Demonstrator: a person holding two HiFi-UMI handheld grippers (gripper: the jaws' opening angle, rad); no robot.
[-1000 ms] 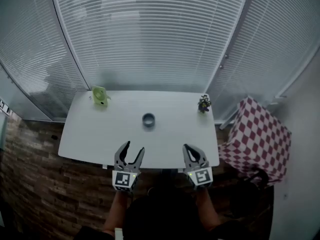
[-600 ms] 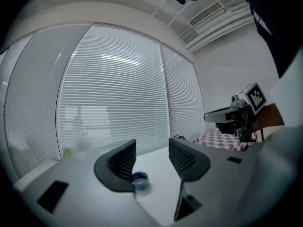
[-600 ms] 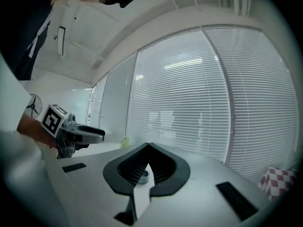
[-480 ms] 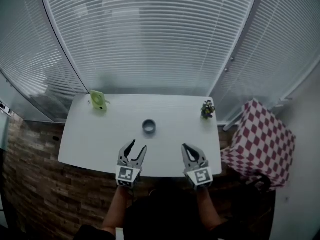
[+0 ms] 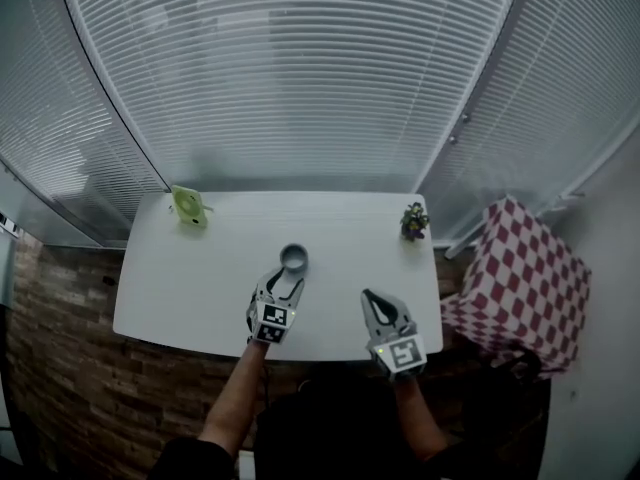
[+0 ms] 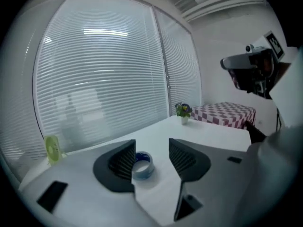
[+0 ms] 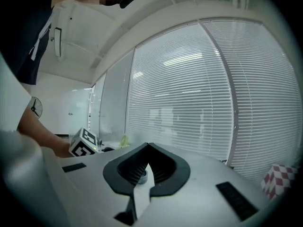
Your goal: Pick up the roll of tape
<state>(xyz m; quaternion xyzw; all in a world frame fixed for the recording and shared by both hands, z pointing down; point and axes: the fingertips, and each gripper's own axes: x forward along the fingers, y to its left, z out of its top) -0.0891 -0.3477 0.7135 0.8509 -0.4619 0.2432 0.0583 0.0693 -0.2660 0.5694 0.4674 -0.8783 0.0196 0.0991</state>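
Note:
The roll of tape [image 5: 293,258] is a grey-blue ring lying flat near the middle of the white table [image 5: 180,278]. My left gripper [image 5: 287,282] reaches over the table's near half, open, with its tips just short of the roll. In the left gripper view the tape [image 6: 143,165] lies just beyond the spread jaws, partly hidden by the left jaw, and nothing is between the pads; the left gripper [image 6: 152,143] points down at the tabletop. My right gripper [image 5: 373,298] hangs over the table's front edge to the right, and in its own view the right gripper [image 7: 148,146] has its tips together, holding nothing.
A small green fan-like object [image 5: 187,206] stands at the table's back left corner, a little potted plant [image 5: 414,220] at the back right. A red-and-white checked cloth [image 5: 520,278] covers something right of the table. White blinds [image 5: 300,78] close off the far side.
My left gripper has moved forward and down across the table to just before the tape, and its jaws have narrowed a little. The right gripper has barely shifted.

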